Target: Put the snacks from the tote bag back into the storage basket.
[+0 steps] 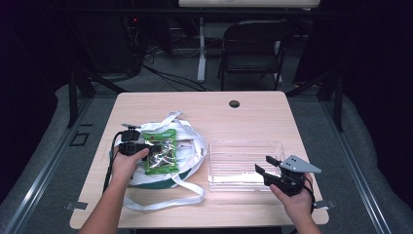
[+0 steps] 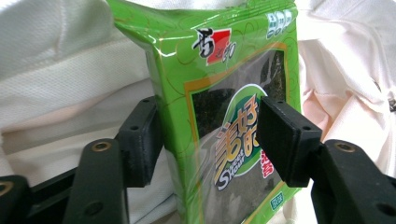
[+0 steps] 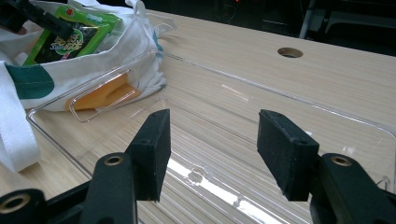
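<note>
Two grippers are held over a pale wooden table point(image 1: 253, 109), one in each of the person's hands. Nearest the person, at the right, the right gripper point(image 1: 269, 165) is poised over the near right part of a clear plastic tray point(image 1: 243, 151), its jaws spread apart with nothing between them; in the right gripper view the tray's ribbed floor is seen through the gap between the pads. At the left, the left gripper point(image 1: 146, 147) is brought up to a green seaweed snack packet point(image 2: 229, 107), which lies on top of a white cloth bag point(image 1: 187, 136) with a green patch and long white straps. In the left gripper view the packet is seen standing between the two jaws: the left pad lies against its edge, while the right pad sits in front of its printed face, and whether that pad presses on it cannot be told. Farther off, a round hole point(image 1: 234, 104) is seen in the tabletop, and a dark folding chair point(image 1: 253, 46) is placed beyond the table.
</note>
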A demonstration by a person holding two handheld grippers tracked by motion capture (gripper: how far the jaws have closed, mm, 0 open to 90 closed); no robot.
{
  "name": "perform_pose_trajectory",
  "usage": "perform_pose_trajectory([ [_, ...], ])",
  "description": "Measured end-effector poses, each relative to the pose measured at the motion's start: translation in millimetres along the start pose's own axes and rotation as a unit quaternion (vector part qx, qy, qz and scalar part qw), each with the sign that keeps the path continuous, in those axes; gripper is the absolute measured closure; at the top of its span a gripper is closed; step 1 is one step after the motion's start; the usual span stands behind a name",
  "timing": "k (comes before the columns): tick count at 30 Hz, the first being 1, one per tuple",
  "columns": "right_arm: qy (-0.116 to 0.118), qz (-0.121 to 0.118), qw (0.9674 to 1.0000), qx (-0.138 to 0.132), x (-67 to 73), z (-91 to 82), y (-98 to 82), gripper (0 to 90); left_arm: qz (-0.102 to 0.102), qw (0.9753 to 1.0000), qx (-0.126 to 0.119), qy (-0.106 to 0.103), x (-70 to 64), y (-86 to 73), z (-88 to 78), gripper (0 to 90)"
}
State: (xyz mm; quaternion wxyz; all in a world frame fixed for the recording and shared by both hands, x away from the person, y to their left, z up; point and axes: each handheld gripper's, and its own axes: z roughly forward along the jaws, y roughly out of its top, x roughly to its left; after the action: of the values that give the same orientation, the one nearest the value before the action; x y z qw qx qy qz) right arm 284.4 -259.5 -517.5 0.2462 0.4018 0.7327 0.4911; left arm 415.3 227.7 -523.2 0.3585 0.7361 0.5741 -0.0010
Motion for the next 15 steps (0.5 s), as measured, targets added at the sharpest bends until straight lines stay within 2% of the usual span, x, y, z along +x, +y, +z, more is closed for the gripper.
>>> perform_pose_trajectory([
  [5, 0.000, 0.000, 1.0000, 0.000, 0.1, 0.3, -0.1, 44.1, 0.000, 1.0000, 0.001, -0.002, 0.9, 0.0, -0.2, 45.2],
  [15, 0.002, -0.004, 1.0000, 0.001, 0.5, 0.5, -0.1, 44.1, 0.006, 0.9999, -0.012, -0.004, -0.5, -1.8, -6.7, 56.8],
])
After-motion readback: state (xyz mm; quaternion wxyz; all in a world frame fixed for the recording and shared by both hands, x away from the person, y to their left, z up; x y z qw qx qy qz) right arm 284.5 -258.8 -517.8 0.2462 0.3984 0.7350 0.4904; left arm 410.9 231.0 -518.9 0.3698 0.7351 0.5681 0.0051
